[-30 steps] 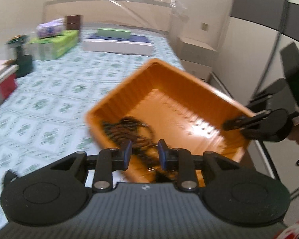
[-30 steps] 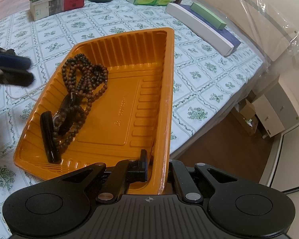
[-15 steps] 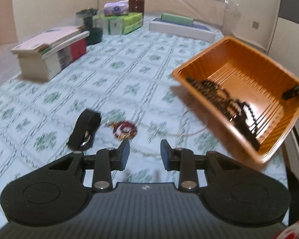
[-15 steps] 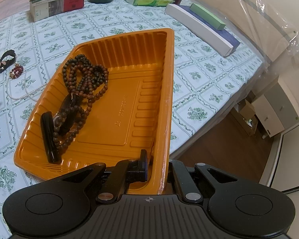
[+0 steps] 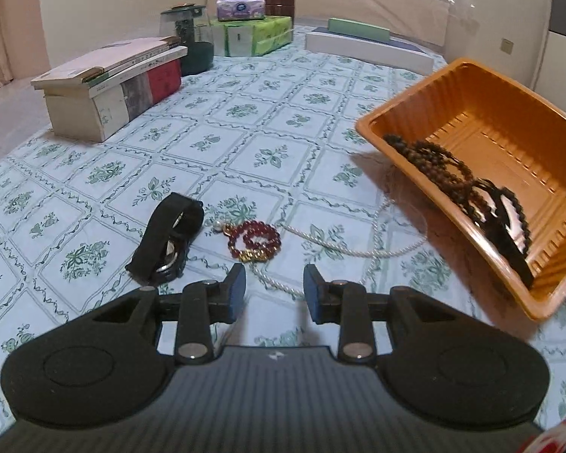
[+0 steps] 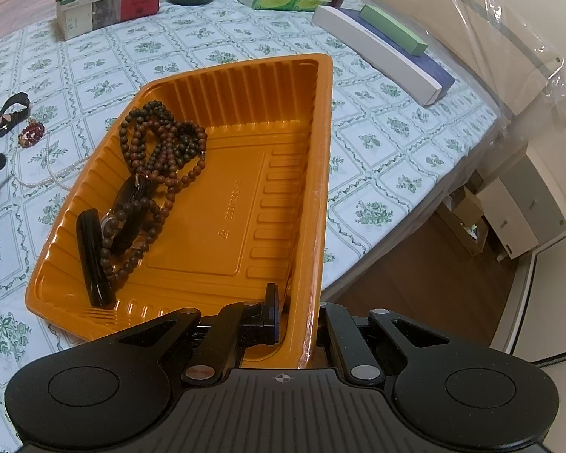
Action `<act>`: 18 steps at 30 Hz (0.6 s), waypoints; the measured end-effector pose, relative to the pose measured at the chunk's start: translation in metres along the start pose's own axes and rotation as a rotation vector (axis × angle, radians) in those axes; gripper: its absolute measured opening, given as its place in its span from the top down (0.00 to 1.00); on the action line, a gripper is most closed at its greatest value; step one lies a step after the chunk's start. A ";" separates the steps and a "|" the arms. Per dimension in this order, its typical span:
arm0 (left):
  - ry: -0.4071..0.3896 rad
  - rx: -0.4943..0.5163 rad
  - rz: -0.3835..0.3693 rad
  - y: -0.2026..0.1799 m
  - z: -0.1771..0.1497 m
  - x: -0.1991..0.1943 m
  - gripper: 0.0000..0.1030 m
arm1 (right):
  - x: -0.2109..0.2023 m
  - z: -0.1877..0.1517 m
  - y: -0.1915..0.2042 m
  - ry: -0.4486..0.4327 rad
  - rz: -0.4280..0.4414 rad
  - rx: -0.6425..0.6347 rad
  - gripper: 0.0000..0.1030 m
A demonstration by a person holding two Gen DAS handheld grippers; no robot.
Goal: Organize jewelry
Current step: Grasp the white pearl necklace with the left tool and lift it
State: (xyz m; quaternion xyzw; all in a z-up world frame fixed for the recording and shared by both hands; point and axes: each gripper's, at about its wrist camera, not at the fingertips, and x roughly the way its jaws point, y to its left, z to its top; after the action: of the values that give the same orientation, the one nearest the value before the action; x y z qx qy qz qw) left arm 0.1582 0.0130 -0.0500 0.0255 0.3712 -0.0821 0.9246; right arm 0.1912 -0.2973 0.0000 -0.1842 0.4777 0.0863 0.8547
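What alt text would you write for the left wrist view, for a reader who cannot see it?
Open, empty left tongs hover over a floral bedsheet, just before a red bead bracelet, a black strap watch and a white pearl necklace. At right, a tilted orange plastic tray holds dark wooden beads.

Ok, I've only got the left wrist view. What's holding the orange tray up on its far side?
Observer: The right tongs, shut on the orange tray at its side wall, one finger inside and one outside.
Operator: Is that corner over the bed?
Observer: It sits about at the edge of the bed, with the wooden floor just beyond.
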 end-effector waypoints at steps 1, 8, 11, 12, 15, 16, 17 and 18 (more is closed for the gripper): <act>-0.001 -0.010 0.004 0.001 0.001 0.004 0.71 | 0.000 0.000 0.000 -0.001 0.000 -0.001 0.95; 0.043 -0.008 0.051 -0.001 0.002 0.028 0.85 | 0.001 0.001 0.001 -0.001 0.000 0.001 0.95; 0.049 0.013 0.043 -0.002 -0.002 0.022 0.99 | 0.002 -0.001 0.000 0.002 0.001 0.004 0.95; 0.050 0.018 0.041 -0.002 -0.004 0.020 0.99 | 0.002 -0.001 0.000 0.002 0.000 0.004 0.95; 0.049 0.025 0.038 0.002 -0.012 0.007 0.99 | 0.003 0.000 0.001 0.002 -0.003 0.002 0.95; 0.049 0.025 0.039 0.004 -0.014 0.002 0.99 | 0.003 0.000 0.001 0.001 -0.003 0.002 0.95; 0.045 0.027 0.044 0.007 -0.017 -0.003 0.99 | 0.003 0.000 0.001 0.000 -0.003 0.002 0.95; 0.044 0.030 0.050 0.010 -0.020 -0.009 0.99 | 0.003 0.000 0.001 0.001 -0.003 0.001 0.95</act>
State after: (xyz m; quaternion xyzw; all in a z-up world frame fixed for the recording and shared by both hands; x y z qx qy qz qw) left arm 0.1401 0.0259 -0.0583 0.0506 0.3895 -0.0639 0.9174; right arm 0.1920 -0.2963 -0.0026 -0.1845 0.4776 0.0845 0.8548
